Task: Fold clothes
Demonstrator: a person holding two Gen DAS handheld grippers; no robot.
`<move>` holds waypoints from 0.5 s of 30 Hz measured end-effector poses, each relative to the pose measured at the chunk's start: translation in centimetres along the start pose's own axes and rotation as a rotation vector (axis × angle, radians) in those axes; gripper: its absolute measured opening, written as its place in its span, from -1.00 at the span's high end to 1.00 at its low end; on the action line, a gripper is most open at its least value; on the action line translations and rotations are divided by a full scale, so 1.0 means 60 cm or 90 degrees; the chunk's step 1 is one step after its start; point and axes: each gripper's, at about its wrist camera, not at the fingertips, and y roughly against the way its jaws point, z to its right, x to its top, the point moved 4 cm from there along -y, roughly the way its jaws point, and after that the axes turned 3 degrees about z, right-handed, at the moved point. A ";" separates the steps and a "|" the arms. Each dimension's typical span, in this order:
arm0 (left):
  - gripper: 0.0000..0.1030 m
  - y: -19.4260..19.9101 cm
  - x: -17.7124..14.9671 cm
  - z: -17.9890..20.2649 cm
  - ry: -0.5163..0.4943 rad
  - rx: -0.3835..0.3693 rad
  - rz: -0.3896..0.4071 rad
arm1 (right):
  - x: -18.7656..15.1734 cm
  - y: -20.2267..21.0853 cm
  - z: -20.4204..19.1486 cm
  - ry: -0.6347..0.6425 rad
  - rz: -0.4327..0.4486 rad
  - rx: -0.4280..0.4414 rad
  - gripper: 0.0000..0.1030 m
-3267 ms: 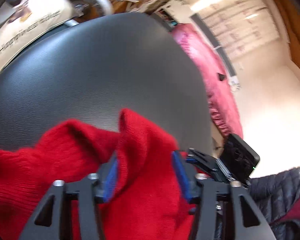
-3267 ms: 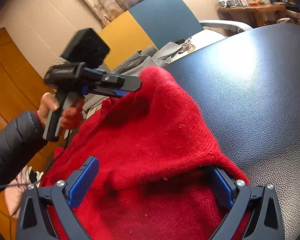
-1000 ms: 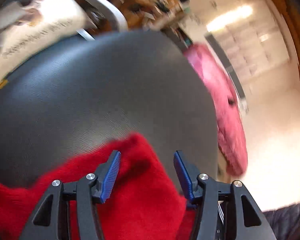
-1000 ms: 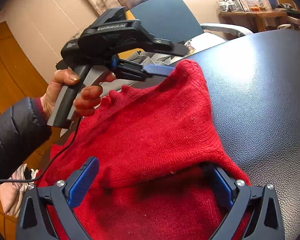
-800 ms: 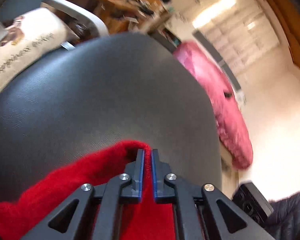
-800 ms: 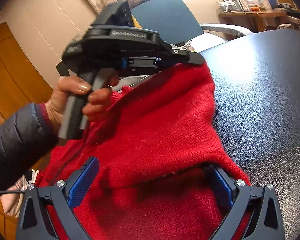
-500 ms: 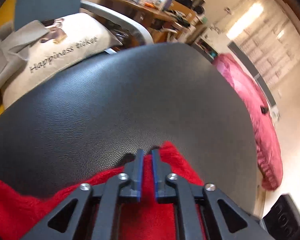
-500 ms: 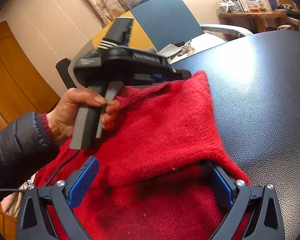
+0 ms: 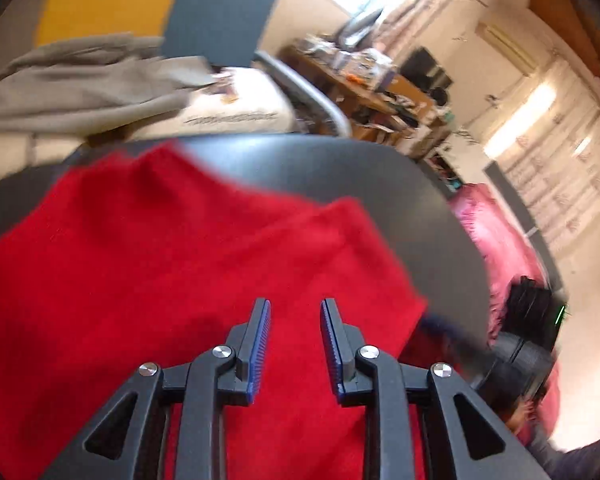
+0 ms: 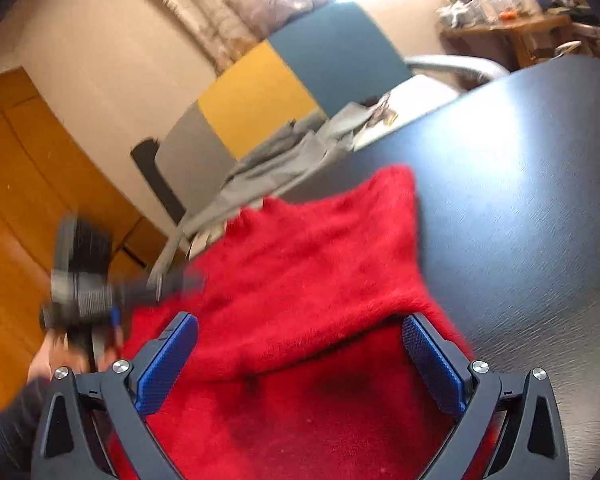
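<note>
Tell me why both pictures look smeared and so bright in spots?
Left wrist view: the red sweater and the room behind are motion-blurred, and the window area glares white. Right wrist view: the left hand-held gripper is a streaked blur, the black table carries a pale sheen, and straight edges bow from the fisheye lens.

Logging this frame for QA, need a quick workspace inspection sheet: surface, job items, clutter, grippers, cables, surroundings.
Surface: black table, textured, bare right of the garment.
Job's things: red sweater lying on the table, a folded layer over its near part.
Clutter: grey garment heaped on the chair beyond the table; printed cushion beside it.
Grippers: left gripper open above the sweater, nothing between its fingers; right gripper open wide over the sweater.
Cables: nothing seen.
Surroundings: yellow and blue chair back, cluttered wooden desk, pink bedding.
</note>
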 end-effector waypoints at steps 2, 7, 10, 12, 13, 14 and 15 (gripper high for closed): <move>0.50 0.034 -0.038 -0.025 0.020 0.035 -0.004 | 0.018 0.020 0.001 0.007 0.005 -0.049 -1.00; 0.50 0.087 -0.100 -0.093 0.132 0.052 0.035 | 0.056 0.039 -0.042 0.074 0.006 -0.093 -1.00; 0.46 0.121 -0.122 -0.110 0.182 0.043 0.084 | 0.058 -0.021 -0.102 0.148 -0.044 -0.061 -1.00; 0.44 0.138 -0.140 -0.118 0.191 0.064 0.098 | 0.043 -0.057 -0.113 0.179 -0.079 -0.076 -1.00; 0.43 0.142 -0.148 -0.120 0.192 0.079 0.098 | 0.038 -0.079 -0.111 0.189 -0.095 -0.101 -1.00; 0.43 0.143 -0.157 -0.124 0.195 0.090 0.090 | 0.035 -0.102 -0.106 0.198 -0.110 -0.130 -1.00; 0.43 0.144 -0.167 -0.129 0.198 0.103 0.082 | 0.029 -0.120 -0.095 0.201 -0.128 -0.161 -1.00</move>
